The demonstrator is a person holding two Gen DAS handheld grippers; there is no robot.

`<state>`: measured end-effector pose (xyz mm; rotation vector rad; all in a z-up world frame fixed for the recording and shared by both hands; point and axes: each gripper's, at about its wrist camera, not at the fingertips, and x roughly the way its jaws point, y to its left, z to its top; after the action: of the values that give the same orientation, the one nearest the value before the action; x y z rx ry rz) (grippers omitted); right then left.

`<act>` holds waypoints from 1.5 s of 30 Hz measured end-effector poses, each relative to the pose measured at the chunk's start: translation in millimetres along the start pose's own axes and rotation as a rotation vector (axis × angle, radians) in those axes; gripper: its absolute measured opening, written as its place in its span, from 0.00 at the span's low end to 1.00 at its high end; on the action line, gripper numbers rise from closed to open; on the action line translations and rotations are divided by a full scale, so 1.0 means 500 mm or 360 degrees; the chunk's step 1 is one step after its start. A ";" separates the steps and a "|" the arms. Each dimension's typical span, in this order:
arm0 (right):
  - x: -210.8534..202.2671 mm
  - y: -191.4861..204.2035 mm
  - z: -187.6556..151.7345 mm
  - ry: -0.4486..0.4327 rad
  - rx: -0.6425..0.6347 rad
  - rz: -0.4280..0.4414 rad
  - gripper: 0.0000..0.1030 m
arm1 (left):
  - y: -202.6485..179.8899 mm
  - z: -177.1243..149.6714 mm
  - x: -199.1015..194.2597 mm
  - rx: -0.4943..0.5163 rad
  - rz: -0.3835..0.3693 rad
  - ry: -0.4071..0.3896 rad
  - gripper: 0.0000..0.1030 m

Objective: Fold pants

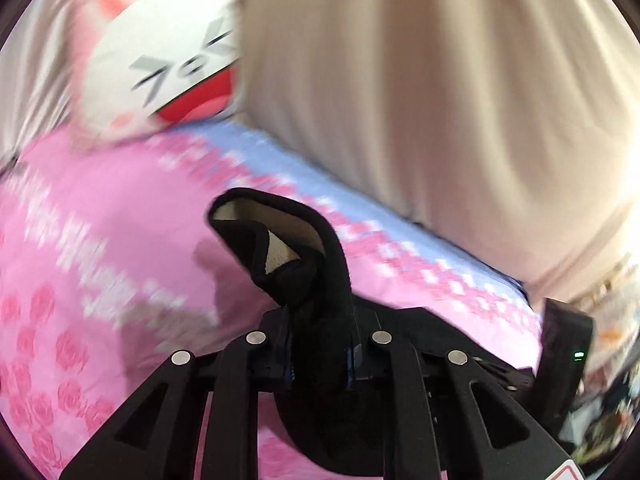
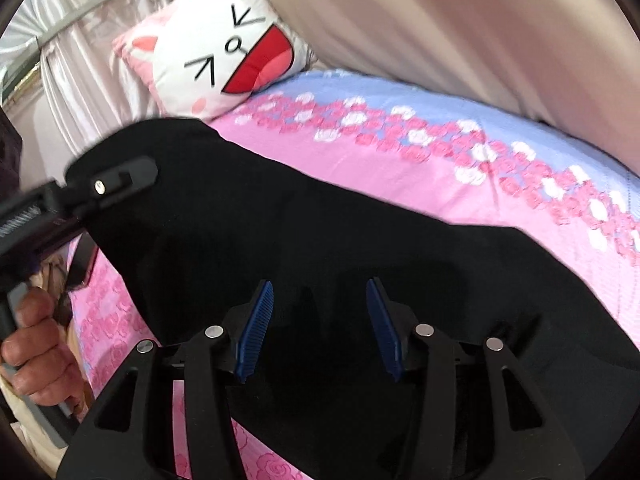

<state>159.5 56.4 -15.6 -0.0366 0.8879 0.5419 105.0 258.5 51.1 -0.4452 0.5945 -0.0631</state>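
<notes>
The black pants (image 2: pixel 320 232) lie spread across a pink rose-print bedsheet (image 2: pixel 400 168). My left gripper (image 1: pixel 320 320) is shut on a bunched fold of the pants (image 1: pixel 332 248), which sticks up between its fingers with pale lining showing. The right wrist view has this same left gripper (image 2: pixel 136 174) at the left, lifting the pants' far corner off the bed. My right gripper (image 2: pixel 320 284) hovers over the middle of the pants with its blue pads (image 2: pixel 256 328) apart and nothing pinched between them.
A cartoon-face pillow (image 2: pixel 224 56) leans at the head of the bed, blurred in the left wrist view (image 1: pixel 168 68). Beige cloth (image 1: pixel 440 100) runs along the bed's far side. A hand (image 2: pixel 36 360) grips the left tool's handle. A black device with a green light (image 1: pixel 568 340) is at the right.
</notes>
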 end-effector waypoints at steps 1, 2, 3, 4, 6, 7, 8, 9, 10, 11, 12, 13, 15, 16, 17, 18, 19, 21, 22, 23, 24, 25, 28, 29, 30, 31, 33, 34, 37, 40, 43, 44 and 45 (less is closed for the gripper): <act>-0.014 -0.008 0.000 -0.0019 0.0010 -0.0005 0.46 | -0.032 0.009 -0.005 0.0059 -0.0025 -0.0009 0.14; -0.026 -0.016 0.000 -0.0036 0.0019 -0.0011 0.46 | -0.061 0.015 -0.010 0.0108 -0.0042 -0.0022 0.14; -0.047 -0.031 -0.001 -0.0067 0.0042 -0.0024 0.46 | -0.096 0.022 -0.017 0.0165 -0.0053 -0.0038 0.14; -0.061 -0.042 -0.003 -0.0084 0.0053 -0.0029 0.46 | -0.122 0.027 -0.020 0.0208 -0.0066 -0.0047 0.14; -0.096 -0.071 -0.010 -0.0128 0.0088 -0.0052 0.46 | -0.177 0.032 -0.030 0.0285 -0.0101 -0.0060 0.14; -0.112 -0.086 -0.014 -0.0148 0.0107 -0.0062 0.46 | -0.210 0.033 -0.034 0.0330 -0.0128 -0.0061 0.13; -0.133 -0.105 -0.020 -0.0173 0.0129 -0.0074 0.46 | -0.241 0.033 -0.037 0.0367 -0.0143 -0.0064 0.13; -0.147 -0.119 -0.025 -0.0190 0.0147 -0.0086 0.46 | -0.264 0.032 -0.040 0.0394 -0.0154 -0.0064 0.13; -0.165 -0.138 -0.031 -0.0213 0.0172 -0.0100 0.46 | -0.294 0.029 -0.042 0.0428 -0.0172 -0.0063 0.13; -0.186 -0.160 -0.039 -0.0238 0.0203 -0.0110 0.46 | -0.324 0.025 -0.043 0.0455 -0.0194 -0.0058 0.13; -0.200 -0.176 -0.045 -0.0256 0.0226 -0.0121 0.46 | -0.352 0.019 -0.044 0.0490 -0.0212 -0.0052 0.13; -0.217 -0.194 -0.053 -0.0277 0.0255 -0.0134 0.46 | -0.378 0.013 -0.047 0.0514 -0.0225 -0.0048 0.13; -0.251 -0.233 -0.073 -0.0319 0.0323 -0.0185 0.46 | -0.429 -0.003 -0.045 0.0568 -0.0263 -0.0034 0.13; -0.270 -0.255 -0.085 -0.0339 0.0357 -0.0204 0.46 | -0.445 -0.008 -0.041 0.0585 -0.0277 -0.0024 0.13; -0.285 -0.274 -0.097 -0.0352 0.0386 -0.0216 0.46 | -0.472 -0.017 -0.037 0.0612 -0.0300 -0.0009 0.13; -0.296 -0.288 -0.106 -0.0361 0.0407 -0.0227 0.46 | -0.502 -0.028 -0.029 0.0636 -0.0318 0.0011 0.13; -0.312 -0.309 -0.120 -0.0374 0.0436 -0.0248 0.46 | -0.522 -0.035 -0.017 0.0654 -0.0333 0.0027 0.13; -0.339 -0.346 -0.148 -0.0392 0.0488 -0.0283 0.46 | -0.564 -0.056 0.000 0.0688 -0.0371 0.0061 0.13; -0.349 -0.362 -0.161 -0.0399 0.0512 -0.0295 0.46 | -0.595 -0.074 0.014 0.0718 -0.0397 0.0087 0.13; -0.360 -0.377 -0.175 -0.0404 0.0537 -0.0309 0.46 | -0.611 -0.084 0.026 0.0735 -0.0406 0.0101 0.13; -0.371 -0.397 -0.193 -0.0408 0.0568 -0.0327 0.46 | -0.630 -0.098 0.037 0.0759 -0.0416 0.0119 0.13; -0.380 -0.414 -0.208 -0.0409 0.0593 -0.0341 0.46 | -0.655 -0.117 0.052 0.0782 -0.0428 0.0148 0.13; -0.397 -0.461 -0.250 -0.0400 0.0663 -0.0372 0.46 | -0.706 -0.173 0.098 0.0836 -0.0452 0.0249 0.13; -0.401 -0.479 -0.267 -0.0395 0.0694 -0.0382 0.46 | -0.720 -0.193 0.111 0.0861 -0.0450 0.0275 0.13; -0.403 -0.490 -0.278 -0.0390 0.0715 -0.0386 0.46 | -0.727 -0.208 0.119 0.0878 -0.0442 0.0290 0.13; -0.405 -0.501 -0.289 -0.0386 0.0734 -0.0392 0.46 | -0.740 -0.231 0.134 0.0902 -0.0425 0.0312 0.13; -0.406 -0.528 -0.312 -0.0374 0.0780 -0.0403 0.46 | -0.758 -0.271 0.157 0.0949 -0.0387 0.0343 0.13; -0.407 -0.542 -0.323 -0.0371 0.0805 -0.0406 0.46 | -0.768 -0.288 0.167 0.0968 -0.0372 0.0355 0.13; -0.409 -0.573 -0.346 -0.0367 0.0862 -0.0410 0.46 | -0.787 -0.338 0.194 0.1028 -0.0324 0.0396 0.13; -0.416 -0.604 -0.373 -0.0359 0.0920 -0.0431 0.46 | -0.809 -0.381 0.220 0.1107 -0.0280 0.0436 0.13; -0.421 -0.638 -0.405 -0.0355 0.0977 -0.0450 0.48 | -0.829 -0.421 0.241 0.1191 -0.0228 0.0443 0.13; -0.428 -0.649 -0.415 -0.0366 0.1000 -0.0455 0.47 | -0.834 -0.436 0.249 0.1219 -0.0200 0.0445 0.13; -0.433 -0.657 -0.421 -0.0373 0.1011 -0.0478 0.47 | -0.837 -0.447 0.254 0.1248 -0.0177 0.0445 0.13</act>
<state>49.0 -374.4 -51.1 0.4559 0.7732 -0.0326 115.0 -229.6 -3.4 0.3000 0.7638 -0.4532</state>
